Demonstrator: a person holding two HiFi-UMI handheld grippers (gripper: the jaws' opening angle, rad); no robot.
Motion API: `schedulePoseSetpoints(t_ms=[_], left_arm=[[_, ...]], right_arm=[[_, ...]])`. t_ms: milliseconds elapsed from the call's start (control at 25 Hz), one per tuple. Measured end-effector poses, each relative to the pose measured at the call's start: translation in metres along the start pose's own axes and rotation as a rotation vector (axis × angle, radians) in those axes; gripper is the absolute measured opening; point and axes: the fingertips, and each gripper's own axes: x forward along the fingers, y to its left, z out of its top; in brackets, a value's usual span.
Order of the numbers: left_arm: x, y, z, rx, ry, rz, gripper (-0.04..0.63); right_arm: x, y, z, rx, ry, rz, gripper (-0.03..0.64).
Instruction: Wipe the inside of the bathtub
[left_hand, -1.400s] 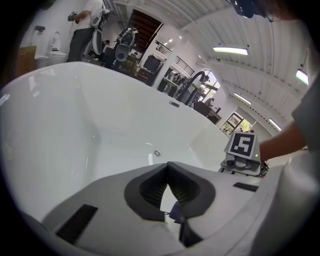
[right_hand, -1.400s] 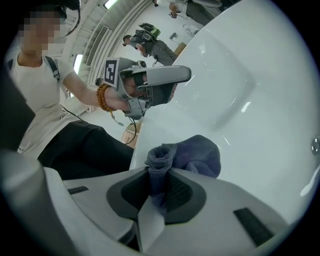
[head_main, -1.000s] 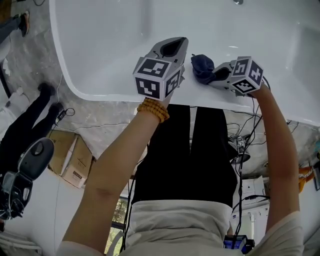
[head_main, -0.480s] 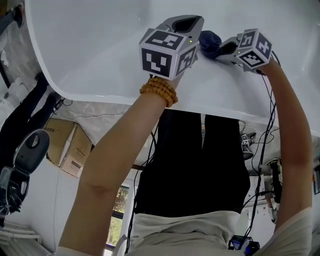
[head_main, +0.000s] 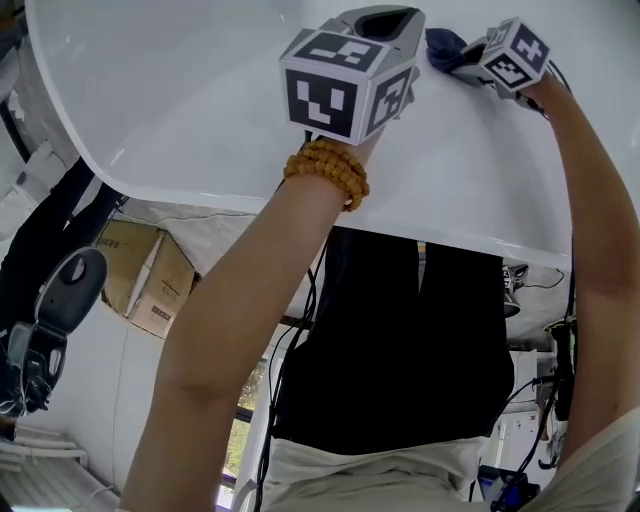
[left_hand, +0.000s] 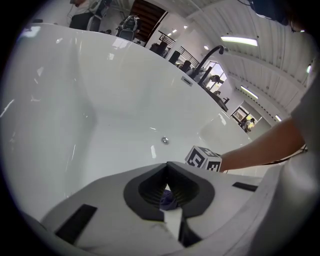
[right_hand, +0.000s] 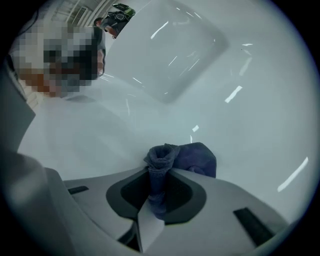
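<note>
— What lies around the tub (head_main: 170, 90)?

— Below its rim there is a cardboard box (head_main: 140, 275), and a bystander's dark-clad legs (head_main: 50, 235) show at the left. A black tap (left_hand: 210, 57) arches over the far edge. A small round metal fitting (left_hand: 164, 141) sits in the white surface beyond the grippers.

— And the cloth (head_main: 443, 42)?

— It is dark blue, soft and bunched. The right gripper (head_main: 462, 55) has its fingers clenched on a twisted end. The rest lies against the tub's glossy white inside, just past the rim.

— The left gripper (head_main: 385, 18)?

— It is just beside the cloth, over the rim, with its fingers pressed together at the tips. A bluish scrap shows in the hollow behind them; I cannot tell what it is.

— Anything in the way?

— In the head view, the left gripper's marker cube and the forearm, with its amber bead bracelet (head_main: 328, 172), cover much of the rim. Little of the tub's inside shows there.
</note>
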Motion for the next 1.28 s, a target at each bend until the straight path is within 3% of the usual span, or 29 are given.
schedulePoseSetpoints(t_ms=[240, 400, 720, 1000, 1280], left_arm=[[0.006, 0.000, -0.003, 0.000, 0.014, 0.015, -0.002], [0.003, -0.015, 0.002, -0.004, 0.014, 0.009, -0.002], [-0.029, -0.064, 0.025, -0.015, -0.013, -0.020, -0.002], [-0.054, -0.115, 0.032, -0.036, -0.034, -0.037, -0.002], [-0.058, -0.135, 0.027, -0.100, -0.056, -0.029, -0.002]], right_arm=[[0.006, -0.023, -0.010, 0.005, 0.001, -0.072, 0.083], [-0.012, -0.012, -0.022, 0.113, -0.046, -0.062, 0.078], [-0.074, 0.090, -0.016, 0.047, -0.078, 0.110, 0.078], [-0.126, 0.176, -0.028, 0.019, -0.160, 0.155, 0.078], [-0.164, 0.231, -0.043, -0.007, -0.248, 0.199, 0.078]])
